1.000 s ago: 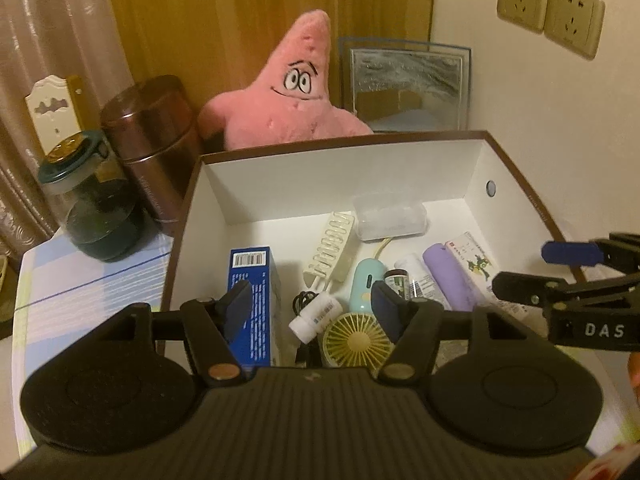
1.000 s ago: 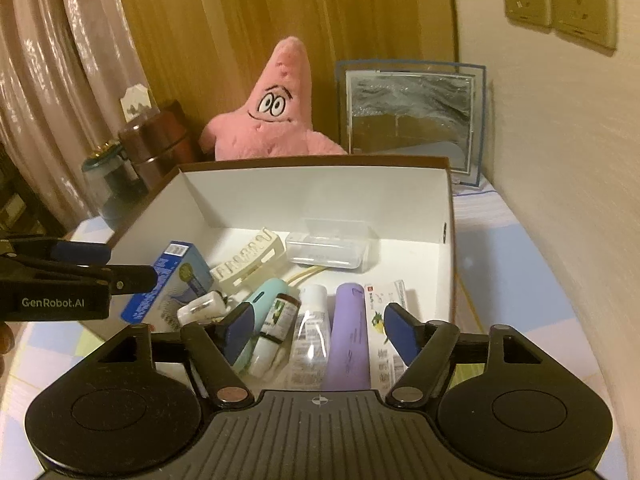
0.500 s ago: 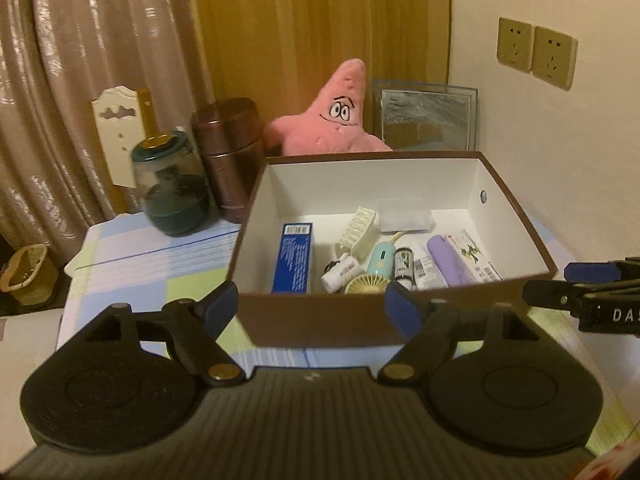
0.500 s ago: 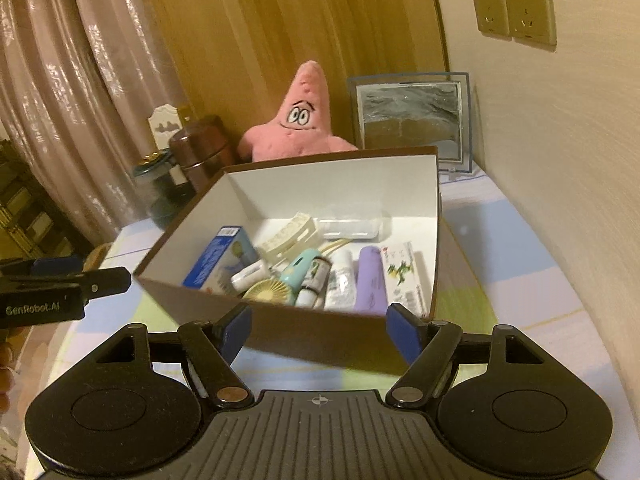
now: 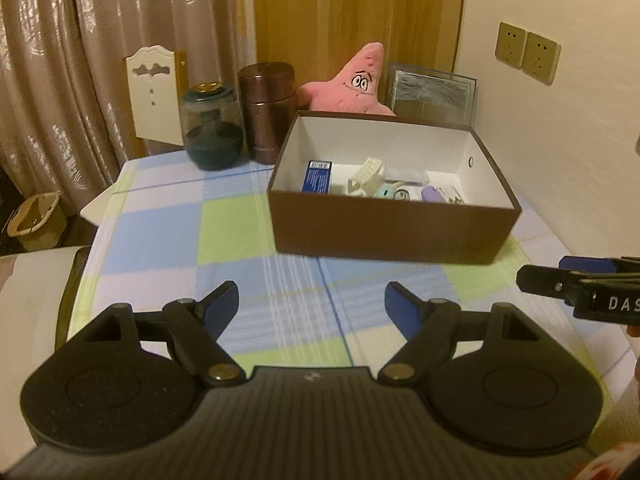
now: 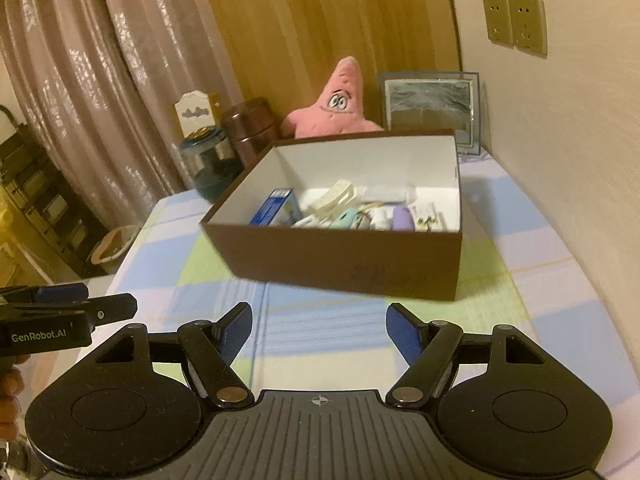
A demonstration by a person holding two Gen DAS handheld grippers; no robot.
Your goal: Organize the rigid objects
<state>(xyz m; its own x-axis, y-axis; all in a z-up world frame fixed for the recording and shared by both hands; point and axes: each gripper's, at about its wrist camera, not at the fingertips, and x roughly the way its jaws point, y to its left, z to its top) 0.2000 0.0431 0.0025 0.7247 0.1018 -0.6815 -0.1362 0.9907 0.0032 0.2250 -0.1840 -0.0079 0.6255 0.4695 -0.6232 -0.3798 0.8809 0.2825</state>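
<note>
Left wrist: both the left hand-held gripper [image 5: 312,304] and right hand-held gripper [image 6: 318,326] gape empty before the brown box [image 5: 384,232]

Warm, dim yellowish light fills the room. A cream wall [image 5: 560,152] at three o'clock carries two wall sockets [image 5: 526,56]. Patterned brown curtains [image 5: 100,40] hang at ten o'clock, beside a wooden panel [image 5: 352,12] at twelve. A checked blue-and-green tablecloth [image 5: 240,220] covers the table.
</note>
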